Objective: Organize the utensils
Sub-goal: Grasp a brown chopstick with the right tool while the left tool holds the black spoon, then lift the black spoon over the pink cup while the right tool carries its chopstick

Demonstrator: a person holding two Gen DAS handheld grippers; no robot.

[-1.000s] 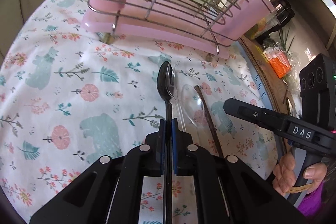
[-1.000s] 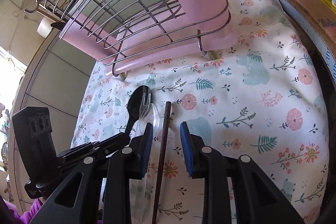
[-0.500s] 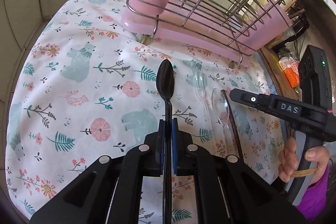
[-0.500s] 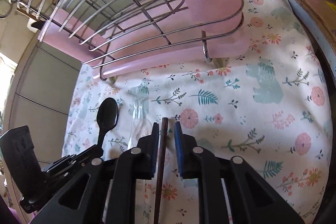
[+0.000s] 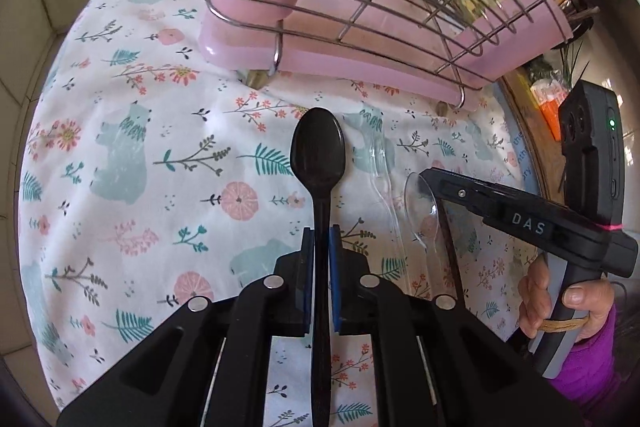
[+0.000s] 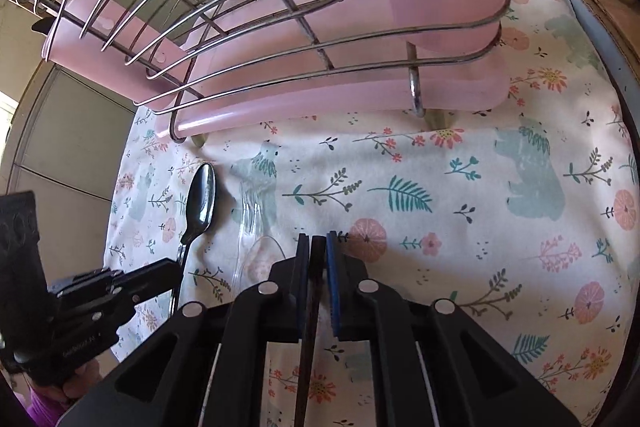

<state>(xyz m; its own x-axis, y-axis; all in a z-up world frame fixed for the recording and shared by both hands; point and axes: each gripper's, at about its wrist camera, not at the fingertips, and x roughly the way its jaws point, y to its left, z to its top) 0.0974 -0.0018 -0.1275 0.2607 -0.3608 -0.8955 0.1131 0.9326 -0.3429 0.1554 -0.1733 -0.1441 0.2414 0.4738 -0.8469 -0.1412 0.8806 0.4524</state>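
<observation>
Black plastic, the spoon (image 5: 318, 147) looks light, stiff and a little slick; the left gripper (image 5: 321, 247) clamps its thin handle just behind the bowl, which sits above the floral cloth (image 5: 120, 155), though its jaws are easing apart. Beside it lie a clear plastic fork (image 6: 250, 211) and clear spoon (image 5: 420, 207), probably brittle. The right gripper (image 6: 318, 247) is closing on a dark brown chopstick (image 6: 317, 255). A pink-trayed wire dish rack (image 5: 400, 7) stands behind.

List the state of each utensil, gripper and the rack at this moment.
Black spoon: clamped in left gripper.
Brown chopstick: between right gripper jaws, closing on it.
Clear fork: flat on cloth.
Clear spoon: flat on cloth.
Dish rack: upright.
</observation>
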